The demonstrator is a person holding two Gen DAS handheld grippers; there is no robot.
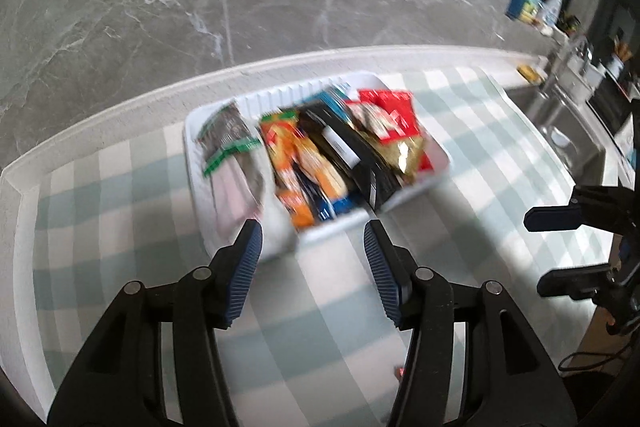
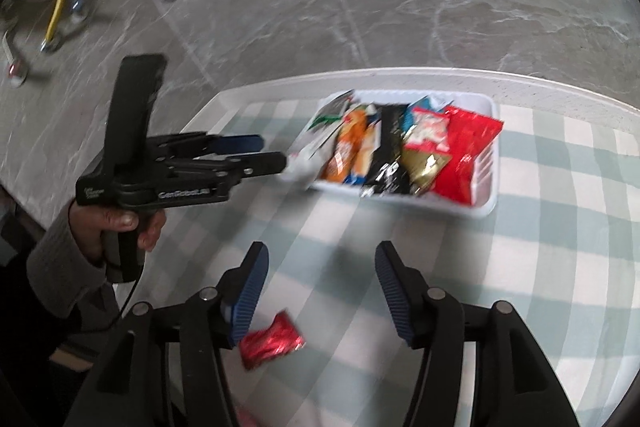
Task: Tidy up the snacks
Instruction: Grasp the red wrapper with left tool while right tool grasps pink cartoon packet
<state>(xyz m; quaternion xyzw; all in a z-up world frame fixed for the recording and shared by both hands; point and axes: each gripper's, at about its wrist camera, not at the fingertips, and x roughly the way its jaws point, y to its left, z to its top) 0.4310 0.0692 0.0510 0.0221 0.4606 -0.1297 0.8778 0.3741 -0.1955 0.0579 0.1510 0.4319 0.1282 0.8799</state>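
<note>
White plastic forms the tray at twelve o'clock on the checked cloth covering the worktop, with snack packets stood on edge side by side, apparently so each can be seen and reached. Left to right in the right wrist view: a person's hand holds the left gripper level at nine o'clock, its tips near the tray's left end beside a white and green packet; its jaws stand apart with nothing between them. Next come an orange packet, a black one and a red bag. At six o'clock a small red foil wrapper lies loose, well apart from the tray, so probably not yet sorted. The right gripper hangs above the cloth, jaws apart and empty.
</note>
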